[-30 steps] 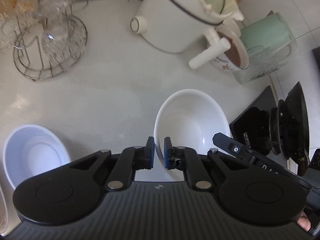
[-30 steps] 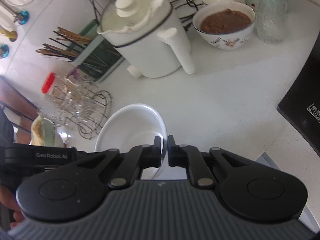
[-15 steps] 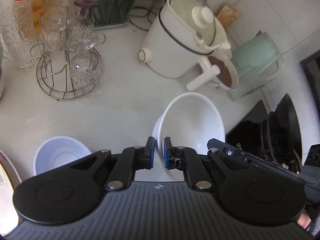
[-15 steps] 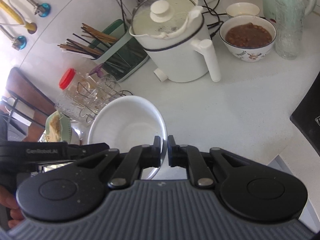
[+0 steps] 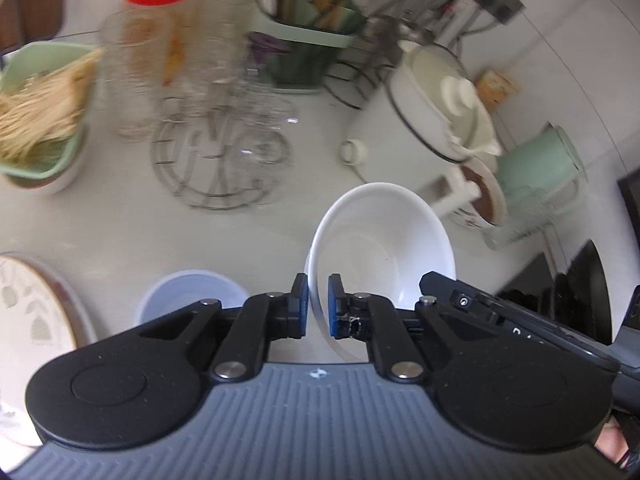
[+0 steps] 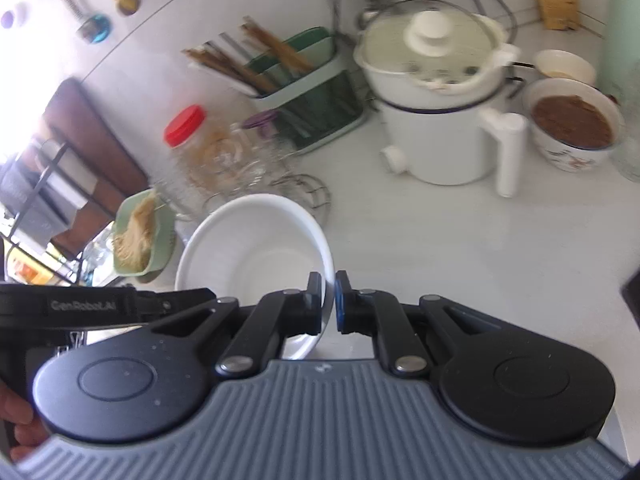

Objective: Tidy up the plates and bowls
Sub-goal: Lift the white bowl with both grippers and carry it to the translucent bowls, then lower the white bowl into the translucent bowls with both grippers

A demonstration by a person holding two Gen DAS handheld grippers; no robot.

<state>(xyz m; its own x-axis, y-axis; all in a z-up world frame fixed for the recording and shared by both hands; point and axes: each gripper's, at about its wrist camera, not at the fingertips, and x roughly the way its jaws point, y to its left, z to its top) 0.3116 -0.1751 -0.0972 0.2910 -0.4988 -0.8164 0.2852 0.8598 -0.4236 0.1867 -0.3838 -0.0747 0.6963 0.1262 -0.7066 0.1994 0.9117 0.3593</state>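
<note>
- My left gripper [image 5: 318, 306] is clamped on the near-left rim of the white bowl [image 5: 384, 240]: one blue pad sits outside the wall, the other inside.
- My right gripper [image 6: 328, 304] pinches the same bowl [image 6: 256, 248] on its opposite rim, the wall caught between its two pads.
- The bowl hangs between the two grippers, lifted off the counter [image 5: 120, 232] and empty inside.
- Through the left camera, a small pale bowl [image 5: 192, 296] stands on the counter just left of my left fingers, and the edge of a patterned plate [image 5: 36, 312] lies further left.
- Behind them stands a wire rack [image 5: 224, 160] with upturned glasses, blurred, with a red-lidded jar [image 5: 156, 40] beside it and a green dish of noodles [image 5: 40, 112] at the far left.
- The white pot [image 5: 432, 104] with its lid on sits beyond the held bowl; a bowl of brown food [image 5: 484, 196] and a green kettle [image 5: 540, 164] lie to its right.
- From the right camera the pot [image 6: 436, 120] is upright, its handle pointing toward me, the brown-food bowl [image 6: 572, 124] just to its right.
- A chopstick holder [image 6: 296, 92] stands at the back, left of the pot.
- The noodle dish [image 6: 140, 236] shows just left of the held bowl.
</note>
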